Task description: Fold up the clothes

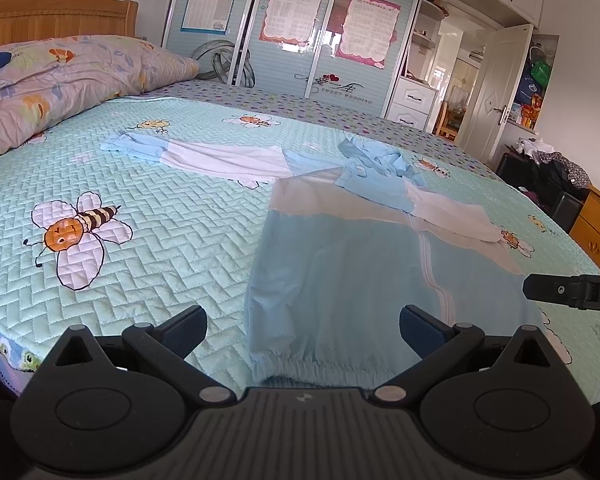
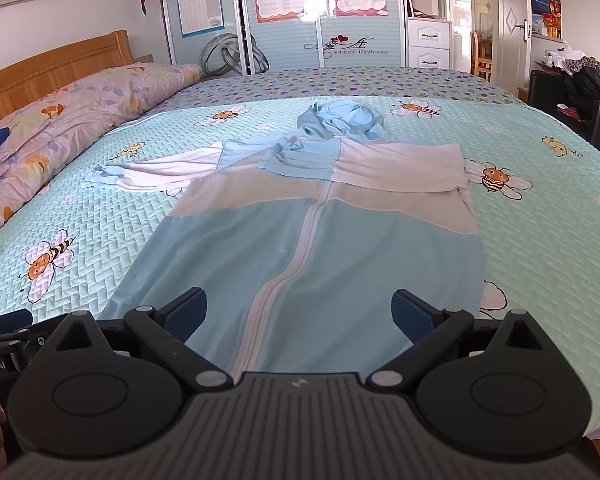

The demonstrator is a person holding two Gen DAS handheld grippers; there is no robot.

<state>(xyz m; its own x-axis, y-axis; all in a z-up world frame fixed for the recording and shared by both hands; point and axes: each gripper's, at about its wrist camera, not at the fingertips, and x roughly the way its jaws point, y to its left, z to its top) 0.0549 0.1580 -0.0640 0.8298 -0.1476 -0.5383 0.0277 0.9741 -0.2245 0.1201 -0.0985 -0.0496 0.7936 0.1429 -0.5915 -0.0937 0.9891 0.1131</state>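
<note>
Hooded jacket (image 2: 300, 232): lay flat on bed quilt (image 2: 540, 240), zipper up, one sleeve folded across chest.
Left gripper (image 1: 303, 330): fingers wide apart, held nothing.
Right gripper (image 2: 299, 314): fingers wide apart, empty.

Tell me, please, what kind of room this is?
Most likely a home bedroom: a bed with a bee-patterned quilt and a wooden headboard, a floral pillow, and a sliding-door wardrobe behind.
</note>
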